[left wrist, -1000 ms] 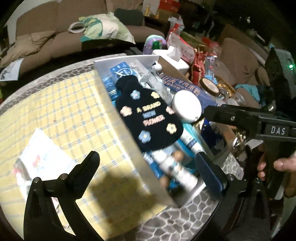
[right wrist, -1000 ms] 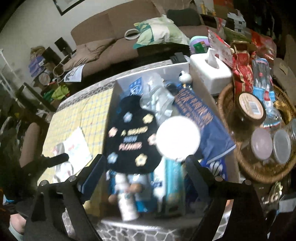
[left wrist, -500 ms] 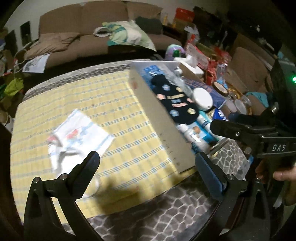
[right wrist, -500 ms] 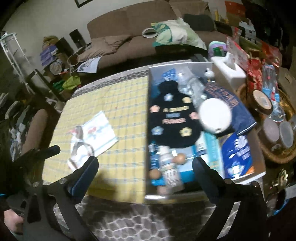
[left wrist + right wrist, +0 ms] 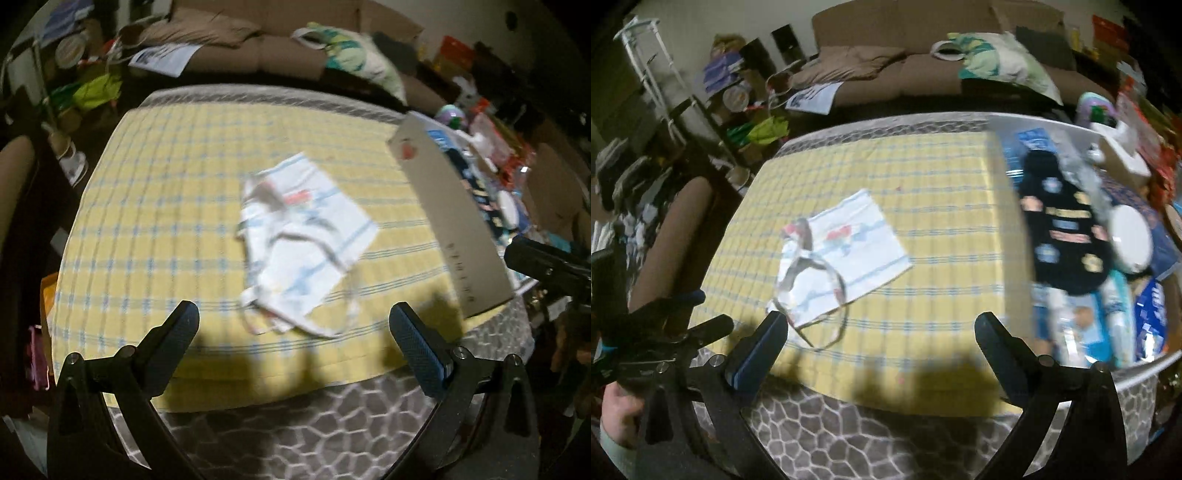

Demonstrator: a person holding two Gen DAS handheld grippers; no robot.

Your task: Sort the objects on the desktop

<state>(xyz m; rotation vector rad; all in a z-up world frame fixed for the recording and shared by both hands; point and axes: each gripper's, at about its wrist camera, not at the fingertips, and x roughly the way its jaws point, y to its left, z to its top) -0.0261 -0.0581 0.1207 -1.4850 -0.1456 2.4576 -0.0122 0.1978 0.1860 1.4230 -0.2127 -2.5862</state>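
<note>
- A white cloth bag (image 5: 306, 243) with thin straps is lying flat on the yellow checked tablecloth (image 5: 166, 206), just beyond the fingertips of the left gripper (image 5: 293, 325) and between its two fingers.
- The left gripper's fingers are standing wide apart, holding nothing.
- In the right wrist view the bag (image 5: 842, 258) is sitting ahead of the left finger of the right gripper (image 5: 879, 332), its loose strap reaching close to that fingertip.
- The right gripper's fingers are also spread wide, with nothing between them.
- Beyond the right finger, a grey box (image 5: 1008, 206) is holding a black cloth pouch (image 5: 1060, 229) with flower patches, a round white lid (image 5: 1130, 240), and blue and white packets (image 5: 1086, 328) piled beside them.
- Past the box, a white tissue box (image 5: 1123, 155) is standing.
</note>
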